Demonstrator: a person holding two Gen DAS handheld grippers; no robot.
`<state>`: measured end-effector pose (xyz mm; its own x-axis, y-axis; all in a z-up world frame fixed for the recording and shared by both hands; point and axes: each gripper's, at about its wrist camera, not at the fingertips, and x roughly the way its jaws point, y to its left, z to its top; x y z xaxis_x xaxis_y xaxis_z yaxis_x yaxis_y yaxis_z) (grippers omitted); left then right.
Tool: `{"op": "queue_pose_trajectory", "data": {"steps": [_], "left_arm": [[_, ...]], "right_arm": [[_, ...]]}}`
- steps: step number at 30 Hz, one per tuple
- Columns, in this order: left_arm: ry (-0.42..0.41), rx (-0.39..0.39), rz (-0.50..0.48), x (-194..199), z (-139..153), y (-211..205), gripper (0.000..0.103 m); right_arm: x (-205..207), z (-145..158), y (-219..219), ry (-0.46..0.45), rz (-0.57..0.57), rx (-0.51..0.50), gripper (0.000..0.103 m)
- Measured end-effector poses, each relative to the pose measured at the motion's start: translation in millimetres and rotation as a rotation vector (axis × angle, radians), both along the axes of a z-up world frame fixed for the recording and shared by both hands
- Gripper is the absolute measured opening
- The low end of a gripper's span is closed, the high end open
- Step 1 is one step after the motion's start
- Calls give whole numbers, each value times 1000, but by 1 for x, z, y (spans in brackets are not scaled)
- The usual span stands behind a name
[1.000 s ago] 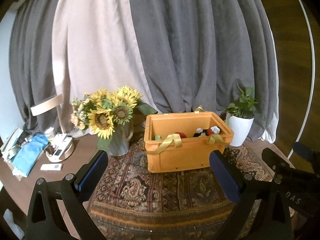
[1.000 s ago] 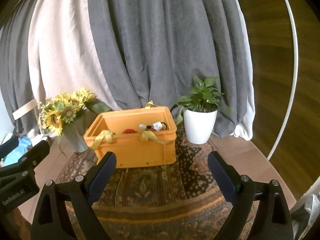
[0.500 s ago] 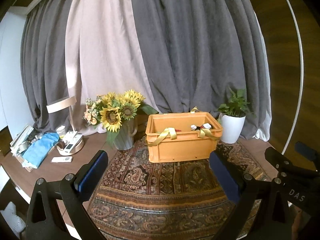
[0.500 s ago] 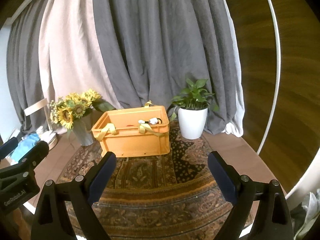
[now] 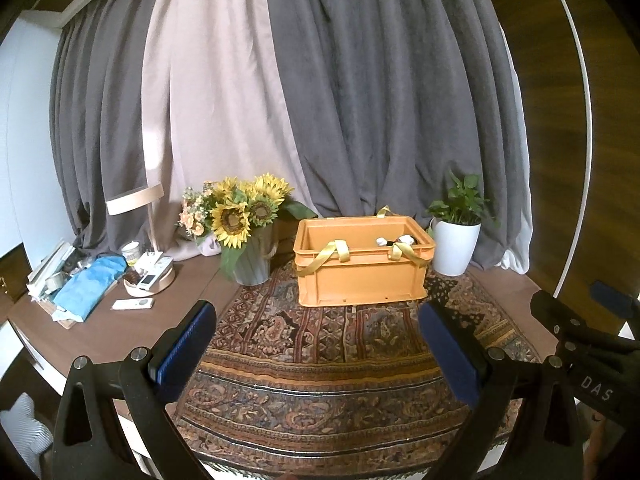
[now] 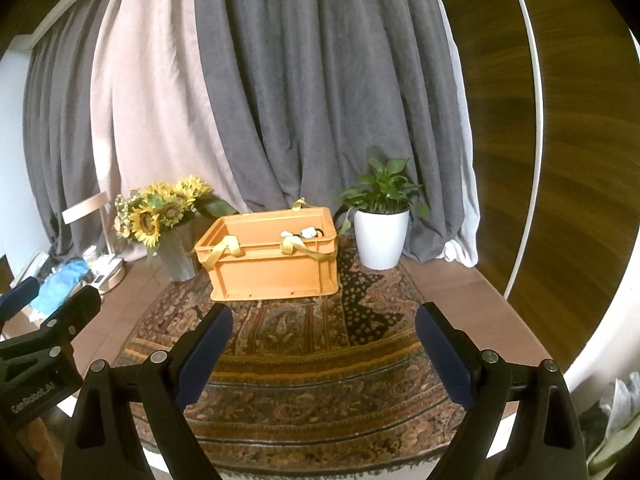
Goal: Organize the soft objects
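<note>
An orange crate (image 5: 362, 276) (image 6: 272, 268) stands on a patterned rug at the back of the table, with yellow ribbon handles (image 5: 334, 256) draped over its front wall. A few soft toys (image 5: 400, 240) (image 6: 302, 234) peek above the rim at its right end; the rest of the contents are hidden. My left gripper (image 5: 318, 344) is open and empty, well in front of the crate. Equally far back, my right gripper (image 6: 324, 344) stands open with nothing between its blue pads (image 6: 444, 356).
A vase of sunflowers (image 5: 244, 220) stands left of the crate, a white potted plant (image 5: 456, 240) to its right. At the far left lie a blue cloth (image 5: 90, 284), remotes (image 5: 134, 303) and a lamp base (image 5: 150, 280). Curtains hang behind. The rug (image 5: 320, 360) reaches the table's front edge.
Both grippers have pulled back from the crate, which now looks smaller and farther away. More of the rug and the table's front edge show. Jaws stay wide.
</note>
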<state>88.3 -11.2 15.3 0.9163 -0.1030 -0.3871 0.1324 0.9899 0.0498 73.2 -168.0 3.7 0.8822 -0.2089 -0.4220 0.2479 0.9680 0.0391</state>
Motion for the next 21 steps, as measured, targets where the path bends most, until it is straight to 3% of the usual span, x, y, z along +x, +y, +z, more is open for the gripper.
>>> {"op": "queue_pose_trajectory", "data": {"steps": [21], "left_arm": [[-23,5,3,-31,5,8,103]], "right_arm": [[-26,2,9,-11,13,8,94]]}}
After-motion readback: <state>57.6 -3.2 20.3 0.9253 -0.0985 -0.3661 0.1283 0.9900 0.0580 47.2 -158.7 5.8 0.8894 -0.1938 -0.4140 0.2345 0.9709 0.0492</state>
